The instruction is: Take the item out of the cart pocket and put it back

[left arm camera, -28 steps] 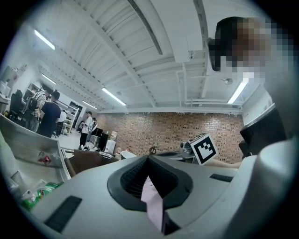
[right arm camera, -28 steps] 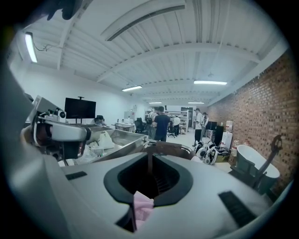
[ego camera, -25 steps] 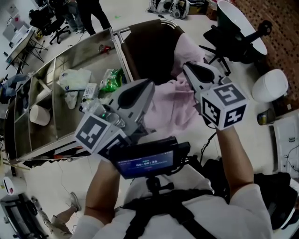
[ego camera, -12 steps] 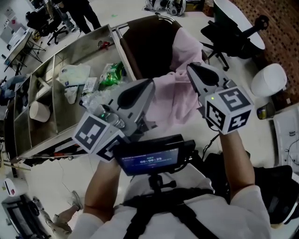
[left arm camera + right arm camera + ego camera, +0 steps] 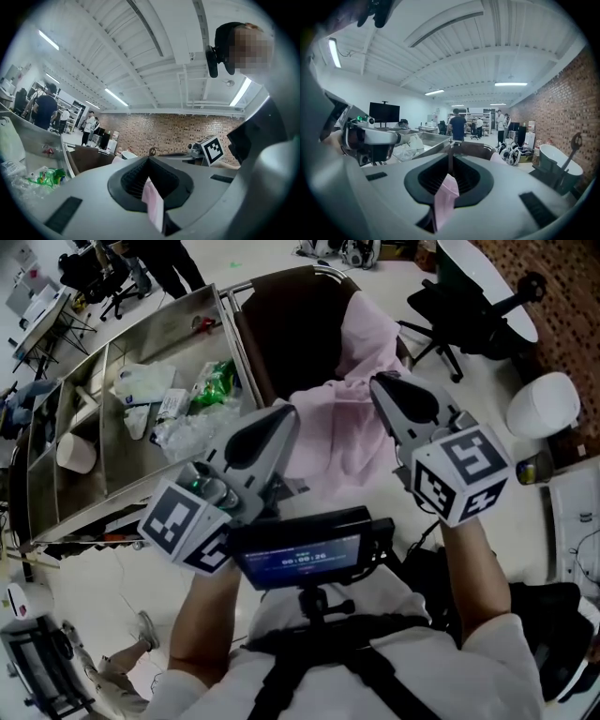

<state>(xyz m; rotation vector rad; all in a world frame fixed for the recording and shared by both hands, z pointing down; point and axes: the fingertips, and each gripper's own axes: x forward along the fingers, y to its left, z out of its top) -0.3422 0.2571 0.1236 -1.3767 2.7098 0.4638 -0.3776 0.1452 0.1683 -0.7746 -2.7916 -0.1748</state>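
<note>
Two grippers in head view: left gripper point(image 5: 284, 412) & right gripper point(image 5: 379, 382) each pinch an edge of the pink cloth point(image 5: 337, 432), which is held up just beside the dark cart pocket point(image 5: 291, 334). Left gripper view: jaws closed tight on a cloth strip. Right gripper view: jaws clamped on a cloth fold.

pink cloth point(image 5: 342, 423) near edge hidden, cart pocket point(image 5: 291, 334) interior dark, cart point(image 5: 103, 470) litter unidentifiable
</note>
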